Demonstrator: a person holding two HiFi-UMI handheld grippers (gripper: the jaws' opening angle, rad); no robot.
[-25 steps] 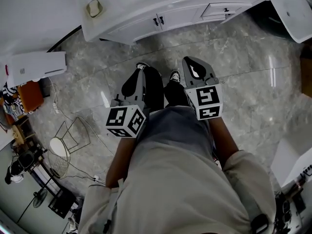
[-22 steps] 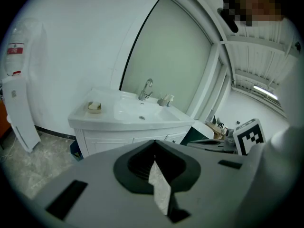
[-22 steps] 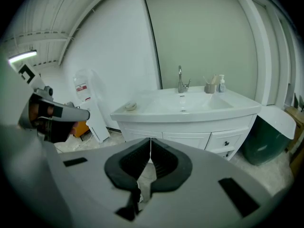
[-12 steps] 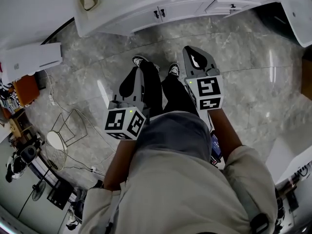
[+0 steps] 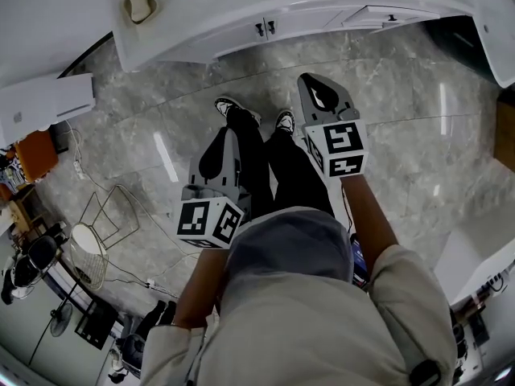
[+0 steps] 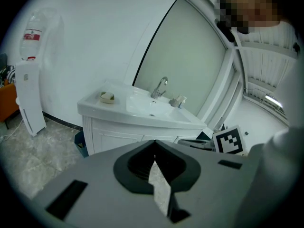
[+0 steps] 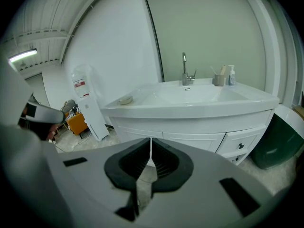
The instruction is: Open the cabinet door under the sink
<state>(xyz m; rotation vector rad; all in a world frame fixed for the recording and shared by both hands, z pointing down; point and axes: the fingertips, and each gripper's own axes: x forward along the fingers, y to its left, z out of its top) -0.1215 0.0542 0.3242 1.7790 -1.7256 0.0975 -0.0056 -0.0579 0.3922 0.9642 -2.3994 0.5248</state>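
Both claws are pressing shut on nothing. The left claw (image 5: 228, 137) and right claw (image 5: 314, 88) are hovering over the floor (image 5: 402, 151), well apart from the cabinet door (image 5: 235, 39) ahead, which is standing closed under the sink (image 7: 190, 96). A soap dish (image 5: 138, 4) on the worktop (image 5: 201, 6) is holding a pale bar. Only the right gripper view is showing a cup (image 7: 219, 80) and bottle (image 7: 231, 75) beside the faucet (image 7: 185, 72).

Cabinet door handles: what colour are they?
Black handles on white doors; the head view shows them best.
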